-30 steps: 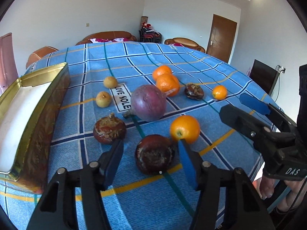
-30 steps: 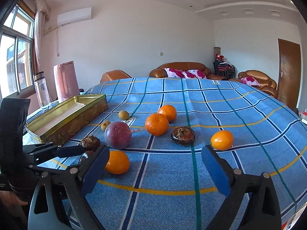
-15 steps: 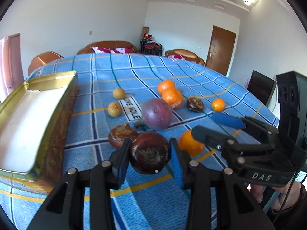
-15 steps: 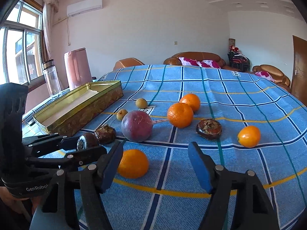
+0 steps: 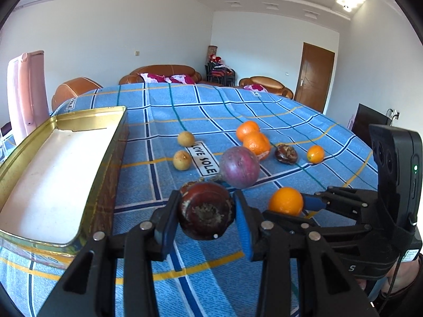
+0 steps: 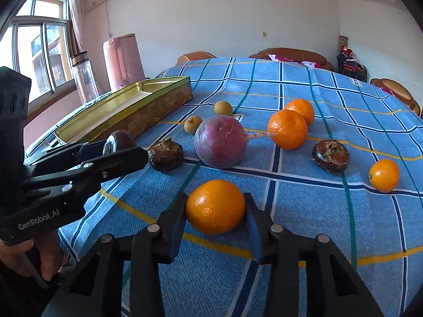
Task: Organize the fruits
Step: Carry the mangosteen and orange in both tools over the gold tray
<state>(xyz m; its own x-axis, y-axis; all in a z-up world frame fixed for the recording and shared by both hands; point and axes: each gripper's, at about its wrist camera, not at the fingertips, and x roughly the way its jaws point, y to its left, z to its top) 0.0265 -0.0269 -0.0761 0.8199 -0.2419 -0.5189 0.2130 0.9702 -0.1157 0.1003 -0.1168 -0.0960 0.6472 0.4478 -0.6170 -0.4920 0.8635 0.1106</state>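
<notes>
1. Left wrist view: the left tool (image 5: 207, 215) is clamped on a dark brown fruit (image 5: 206, 212), its blue pads pressing both sides, held above the blue checked cloth (image 5: 264, 111) of the counter. The gold tin (image 5: 111, 158) lies along the counter's left edge, with only a white liner inside. Beyond the held fruit sit a purple round fruit (image 5: 240, 167), 2 small yellow fruits (image 5: 182, 160) and 2 touching oranges (image 5: 255, 142).
2. Right wrist view: the right tool (image 6: 215, 211) is closed on an orange fruit (image 6: 214, 206) near the counter's near edge, fingers touching both sides. A small orange fruit (image 6: 384, 175) lies toward the right edge, well apart.
</notes>
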